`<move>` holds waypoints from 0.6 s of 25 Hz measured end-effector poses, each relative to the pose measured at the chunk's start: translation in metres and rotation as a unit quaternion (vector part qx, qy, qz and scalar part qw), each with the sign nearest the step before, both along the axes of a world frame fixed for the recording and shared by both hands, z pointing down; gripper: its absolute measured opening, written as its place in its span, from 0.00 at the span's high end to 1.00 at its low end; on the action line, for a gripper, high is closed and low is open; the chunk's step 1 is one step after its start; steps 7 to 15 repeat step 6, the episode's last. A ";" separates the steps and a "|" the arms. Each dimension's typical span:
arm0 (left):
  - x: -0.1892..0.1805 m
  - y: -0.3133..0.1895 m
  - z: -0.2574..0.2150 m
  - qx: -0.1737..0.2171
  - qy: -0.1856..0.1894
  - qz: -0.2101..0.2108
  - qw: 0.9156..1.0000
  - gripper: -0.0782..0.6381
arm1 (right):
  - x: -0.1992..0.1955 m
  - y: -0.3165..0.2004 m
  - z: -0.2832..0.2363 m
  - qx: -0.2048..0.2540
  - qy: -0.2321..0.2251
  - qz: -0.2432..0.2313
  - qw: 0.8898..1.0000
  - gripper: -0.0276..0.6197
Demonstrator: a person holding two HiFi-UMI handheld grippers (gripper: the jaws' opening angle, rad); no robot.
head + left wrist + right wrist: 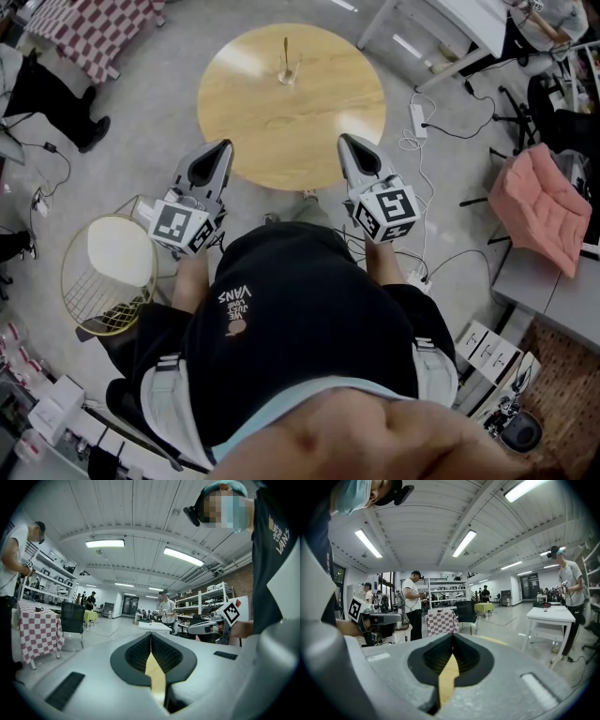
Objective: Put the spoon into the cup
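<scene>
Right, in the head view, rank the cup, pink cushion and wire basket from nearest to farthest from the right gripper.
From the right gripper:
1. cup, ahead on the round table.
2. pink cushion, off to the right.
3. wire basket, far left, beyond the left gripper.

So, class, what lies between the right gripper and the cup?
In the head view, only bare wooden table lies between the right gripper and the glass cup.

Shirt: I'm seeing a black short-sleeved tee (300, 319) carrying pale "VANS" lettering
Left gripper (225, 146): showing me a grey shell, black ribbed pads (134, 654), a black-and-white marker cube (180, 225)
Right gripper (343, 141): wearing the same grey and black
</scene>
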State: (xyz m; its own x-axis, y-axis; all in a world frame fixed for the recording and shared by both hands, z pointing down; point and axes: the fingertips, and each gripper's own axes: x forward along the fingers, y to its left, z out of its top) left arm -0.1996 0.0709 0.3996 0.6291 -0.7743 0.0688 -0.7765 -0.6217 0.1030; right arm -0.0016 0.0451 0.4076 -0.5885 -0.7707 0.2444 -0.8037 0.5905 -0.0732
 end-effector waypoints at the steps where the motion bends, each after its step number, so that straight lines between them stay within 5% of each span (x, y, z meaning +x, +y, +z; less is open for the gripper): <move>1: 0.000 0.000 0.000 -0.001 -0.001 0.001 1.000 0.88 | 0.000 0.000 0.000 0.001 0.000 -0.001 1.000 0.96; 15: 0.004 -0.003 0.003 -0.002 -0.001 0.004 1.000 0.88 | 0.001 -0.003 0.002 0.001 0.001 -0.005 1.000 0.96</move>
